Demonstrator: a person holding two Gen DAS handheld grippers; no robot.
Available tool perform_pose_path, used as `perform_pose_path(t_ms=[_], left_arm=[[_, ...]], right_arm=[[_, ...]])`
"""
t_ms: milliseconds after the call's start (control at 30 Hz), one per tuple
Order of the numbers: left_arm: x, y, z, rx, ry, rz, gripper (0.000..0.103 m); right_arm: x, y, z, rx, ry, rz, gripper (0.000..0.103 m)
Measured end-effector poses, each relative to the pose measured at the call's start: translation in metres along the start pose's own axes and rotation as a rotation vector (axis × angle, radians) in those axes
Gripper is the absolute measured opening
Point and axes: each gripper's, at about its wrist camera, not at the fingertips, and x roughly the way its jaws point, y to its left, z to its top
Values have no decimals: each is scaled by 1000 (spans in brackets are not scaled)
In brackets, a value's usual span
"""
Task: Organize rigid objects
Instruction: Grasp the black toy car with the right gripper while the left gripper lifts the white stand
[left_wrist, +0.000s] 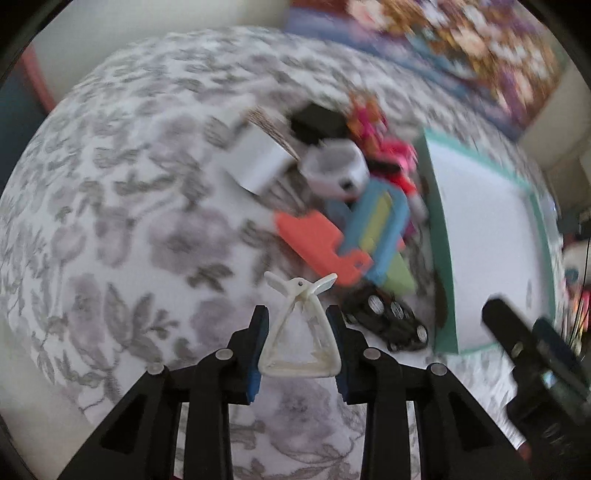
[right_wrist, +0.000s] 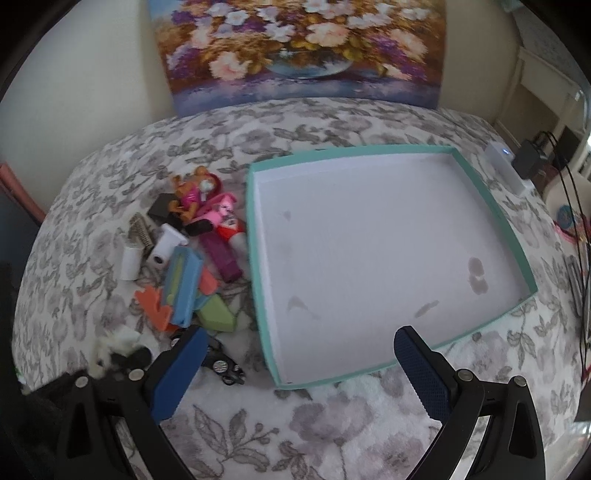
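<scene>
Your left gripper (left_wrist: 298, 339) is clamped on the white clip (left_wrist: 301, 334): both blue pads press its triangular sides, hinge end pointing away from you, past the fingertips. No earlier view to compare.

Just ahead and right of those fingertips: black toy car (left_wrist: 388, 325). Beyond it, the pile: orange flat piece (left_wrist: 317, 240), blue case (left_wrist: 376, 225) lying over a green block (left_wrist: 400, 275), white cup-shaped part (left_wrist: 334, 168), white box (left_wrist: 258, 158). All blurred, so fine contact is hard to call.

Your right gripper (right_wrist: 301, 365) stands wide apart, nothing between the pads. It hangs over the near rim of the teal tray (right_wrist: 258, 280); the tray floor ahead of the fingertips is bare white with a few grey marks. The left finger (right_wrist: 181, 369) overlaps the toy car in view; touching or not, can't tell. The pile sits ahead-left of this gripper, just beside the tray's left wall.

Everything lies on the floral bedspread (right_wrist: 240, 435).
</scene>
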Motion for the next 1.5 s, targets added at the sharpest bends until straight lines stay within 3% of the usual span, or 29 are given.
perform_pose_path(t_ms=[200,500,700,1267,1500], left_arm=[[-22,29,4,-116,-64,19,33],[-28,68,13,-197,-76,-8,33],[-27,73,12,-208,-70,-27,33],[-6,79,11,-212,-13,-50,33],[-4,77,12,-203,-4,-40,33]], right_arm=[[10,22,-4,-45,45,126,88],[21,53,-10,-102,89,246,74],[35,66,-15,-126,137,247,74],[82,98,-24,-231,208,99,65],[83,102,-28,-245,196,81,48]])
